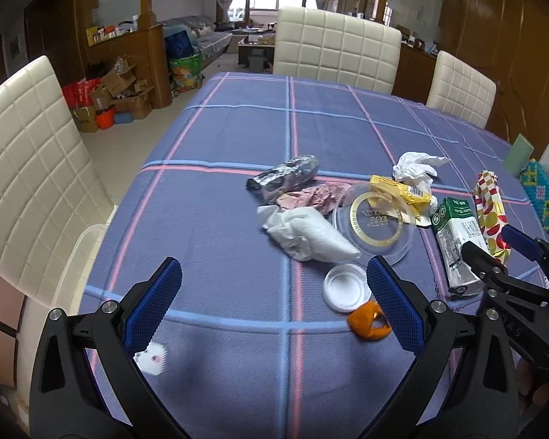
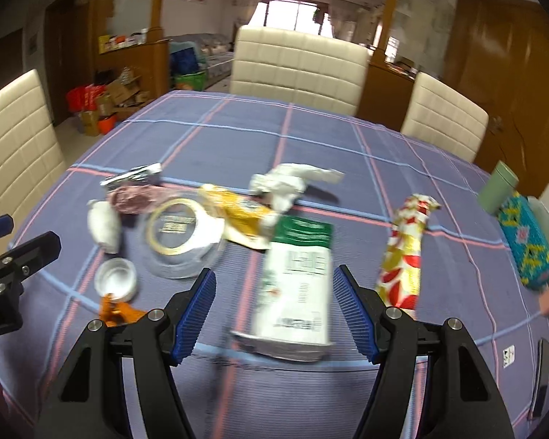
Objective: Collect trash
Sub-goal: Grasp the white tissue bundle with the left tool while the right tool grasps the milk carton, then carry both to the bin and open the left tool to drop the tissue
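While both claws gape | cartons: 1 | chairs: 3

plaid-clothed table, milk carton, tissues, wrappers

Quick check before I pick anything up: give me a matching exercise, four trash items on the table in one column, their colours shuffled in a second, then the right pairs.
Items:
1. milk carton
2. peel scrap
3. small round lid
4. long patterned wrapper

Colours:
A. orange
B. red, gold and white
C. white with a green top
D. plain white

Pairs: 1-C, 2-A, 3-D, 4-B

All four lie on the checked tablecloth; the carton sits ahead of the open right gripper, not held.
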### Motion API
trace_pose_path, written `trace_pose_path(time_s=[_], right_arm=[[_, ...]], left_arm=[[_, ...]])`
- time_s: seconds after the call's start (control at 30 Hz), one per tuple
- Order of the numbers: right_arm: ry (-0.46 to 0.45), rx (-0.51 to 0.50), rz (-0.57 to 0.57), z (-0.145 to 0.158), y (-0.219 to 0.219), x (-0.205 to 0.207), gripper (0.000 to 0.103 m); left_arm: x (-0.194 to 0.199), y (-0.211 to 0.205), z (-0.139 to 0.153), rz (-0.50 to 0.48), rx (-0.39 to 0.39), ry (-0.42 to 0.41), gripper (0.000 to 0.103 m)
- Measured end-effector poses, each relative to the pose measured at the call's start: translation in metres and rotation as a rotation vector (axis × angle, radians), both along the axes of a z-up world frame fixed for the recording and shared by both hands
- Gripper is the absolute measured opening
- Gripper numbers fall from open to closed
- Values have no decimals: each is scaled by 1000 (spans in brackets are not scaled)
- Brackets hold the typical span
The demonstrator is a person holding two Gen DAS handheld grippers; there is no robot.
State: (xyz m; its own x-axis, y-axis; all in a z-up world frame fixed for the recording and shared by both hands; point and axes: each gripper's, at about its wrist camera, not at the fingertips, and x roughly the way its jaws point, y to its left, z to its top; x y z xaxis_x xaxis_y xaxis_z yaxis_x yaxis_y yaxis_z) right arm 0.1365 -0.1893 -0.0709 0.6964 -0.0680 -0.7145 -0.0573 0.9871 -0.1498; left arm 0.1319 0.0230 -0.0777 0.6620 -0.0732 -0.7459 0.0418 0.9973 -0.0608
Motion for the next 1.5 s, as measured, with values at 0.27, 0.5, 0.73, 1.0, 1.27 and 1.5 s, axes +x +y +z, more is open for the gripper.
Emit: trace_pose_path(time_s=[0.27, 0.5, 0.73, 1.0, 1.27, 1.5], right_arm=[[25, 36, -44, -9, -23, 13, 65], [74, 79, -31, -23, -25, 30, 65], [170, 153, -50, -44, -30, 43, 65], [135, 197, -61, -37, -34, 32, 50], [93, 183, -23, -15, -17, 18, 50], [84, 157, 79, -6, 26, 4, 50]], left_arm=[[28, -26, -12, -18, 57, 26, 100], [46, -22, -29, 20, 82, 63, 100], [54, -14, -39, 26, 67, 91, 83], [46, -11, -43, -5, 33, 109, 30], [22, -1, -24, 5, 46, 44, 29], [-3, 21, -8, 46, 57, -9, 29]])
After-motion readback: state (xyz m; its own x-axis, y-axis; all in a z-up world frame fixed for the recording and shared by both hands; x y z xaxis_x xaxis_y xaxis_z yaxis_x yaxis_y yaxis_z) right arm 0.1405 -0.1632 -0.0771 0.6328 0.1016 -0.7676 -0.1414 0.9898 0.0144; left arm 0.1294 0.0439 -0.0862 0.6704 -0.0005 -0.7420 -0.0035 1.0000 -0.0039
